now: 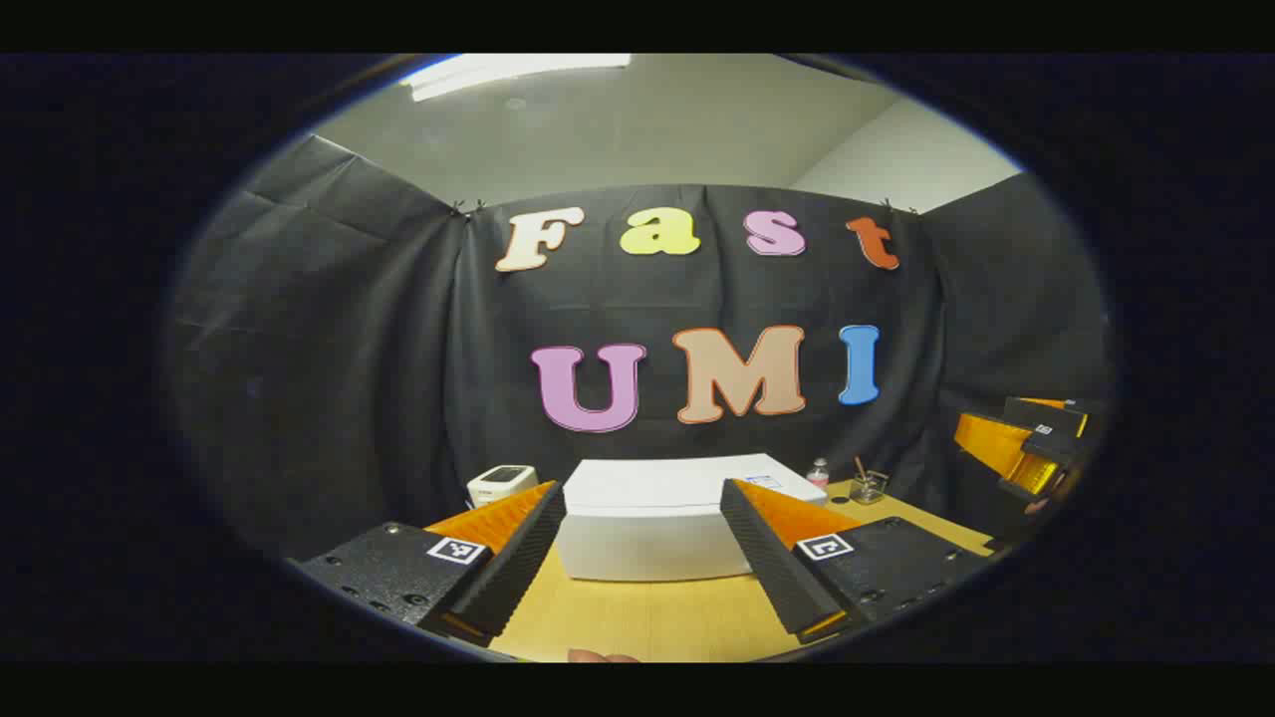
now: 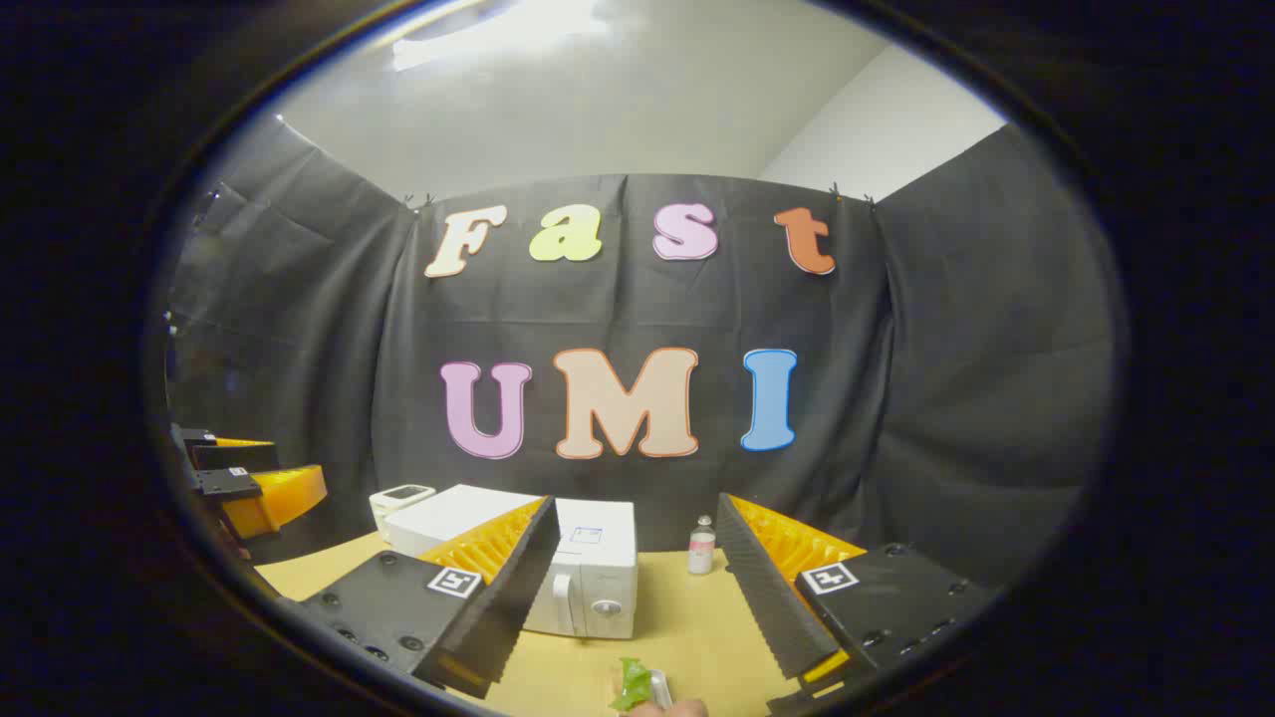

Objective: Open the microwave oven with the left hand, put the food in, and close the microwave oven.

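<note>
Approaching: door not yet opened, both grippers well back from the table (image 1: 647, 617).
Left gripper (image 1: 642, 558): jaws wide apart, holding nothing, framing the microwave (image 1: 647, 523) dead ahead.
Microwave: white, shut, at the table's far side.
Door: handle side and knob (image 2: 605, 606) on the front toward the right; reach there, pull along the hinge arc.
Food (image 2: 637, 685): green, on the near table edge.
Right gripper (image 2: 637, 607): spread wide, empty.
</note>
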`<state>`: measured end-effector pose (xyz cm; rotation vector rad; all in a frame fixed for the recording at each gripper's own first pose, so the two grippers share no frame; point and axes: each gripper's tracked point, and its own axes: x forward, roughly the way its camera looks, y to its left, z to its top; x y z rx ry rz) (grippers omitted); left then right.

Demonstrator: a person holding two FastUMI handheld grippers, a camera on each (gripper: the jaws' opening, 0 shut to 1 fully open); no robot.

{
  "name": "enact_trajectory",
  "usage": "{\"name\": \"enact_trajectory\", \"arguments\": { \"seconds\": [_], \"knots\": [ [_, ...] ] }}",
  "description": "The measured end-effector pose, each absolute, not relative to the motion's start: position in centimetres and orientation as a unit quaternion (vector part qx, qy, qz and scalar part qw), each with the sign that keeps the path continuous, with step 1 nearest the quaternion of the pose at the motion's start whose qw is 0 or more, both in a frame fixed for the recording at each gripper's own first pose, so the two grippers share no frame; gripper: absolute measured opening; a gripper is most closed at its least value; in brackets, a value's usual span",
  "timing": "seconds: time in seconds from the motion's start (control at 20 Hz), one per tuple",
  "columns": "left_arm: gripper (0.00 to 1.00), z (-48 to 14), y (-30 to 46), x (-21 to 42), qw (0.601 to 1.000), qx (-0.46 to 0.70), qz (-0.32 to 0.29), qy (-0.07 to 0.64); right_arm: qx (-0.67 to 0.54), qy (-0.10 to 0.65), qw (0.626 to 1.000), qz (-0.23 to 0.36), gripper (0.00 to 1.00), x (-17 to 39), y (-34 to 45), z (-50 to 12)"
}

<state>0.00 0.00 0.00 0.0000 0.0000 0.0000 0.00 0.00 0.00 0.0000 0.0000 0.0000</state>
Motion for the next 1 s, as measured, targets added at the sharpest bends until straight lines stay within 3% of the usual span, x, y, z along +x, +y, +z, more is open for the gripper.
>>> {"name": "enact_trajectory", "arguments": {
  "seconds": [0.05, 0.55, 1.0],
  "knots": [
    [0.98, -0.2, -0.2, 0.1, 1.0, 0.001, -0.001, 0.003, -0.001, 0.002, 1.0, -0.002, 0.96, 0.1, -0.1, -0.1],
    [1.0, -0.8, -0.5, 0.5, 1.0, 0.018, 0.004, 0.016, -0.004, 0.002, 1.0, 0.007, 1.0, 0.9, -0.9, 0.2],
    [1.0, -1.2, -1.1, 1.1, 1.0, 0.009, 0.004, 0.023, -0.017, 0.006, 1.0, 0.024, 0.96, 1.6, 0.0, -0.5]
  ]
}}
